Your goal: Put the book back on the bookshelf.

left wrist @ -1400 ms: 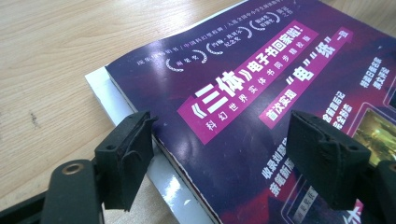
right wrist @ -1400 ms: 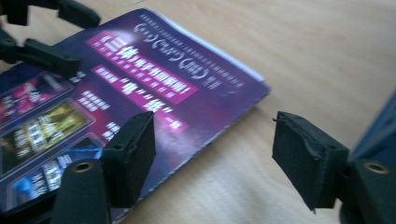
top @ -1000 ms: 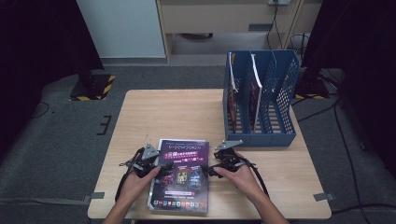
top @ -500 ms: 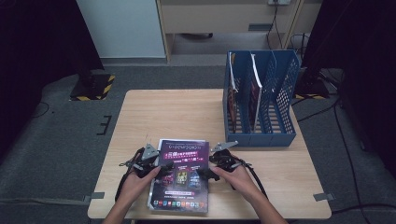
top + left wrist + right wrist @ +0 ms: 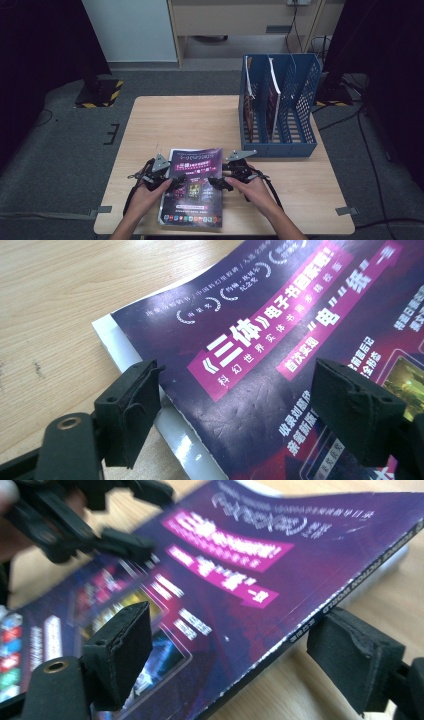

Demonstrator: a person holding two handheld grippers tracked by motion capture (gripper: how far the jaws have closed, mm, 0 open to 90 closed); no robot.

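Now, from the near edge of the table outward:

Magazine: lies flat on the wooden table at its near edge, purple cover up, between the two grippers. In the right gripper view its spine edge looks raised a little off the wood.

Left gripper: at the magazine's left edge, held in the person's left hand. In the left gripper view the jaws stand wide apart, one over the bare wood just beside the white page edges, the other over the cover; neither pad presses on the magazine.

Right gripper: at the magazine's right edge, held in the right hand. In the right gripper view the jaws straddle the spine edge, one above the cover, one on the wood side; they have just been closing a little, with the magazine's edge between them, yet a gap shows at each pad, so they are parted and not clamped.

Grey plates: one on top of each gripper, on the side away from the person.

File rack: blue, three slots, well beyond the magazine toward the table's far right corner.

Rack contents: upright magazines in the left slots, nearest the magazine's side; the rightmost slot looks vacant.
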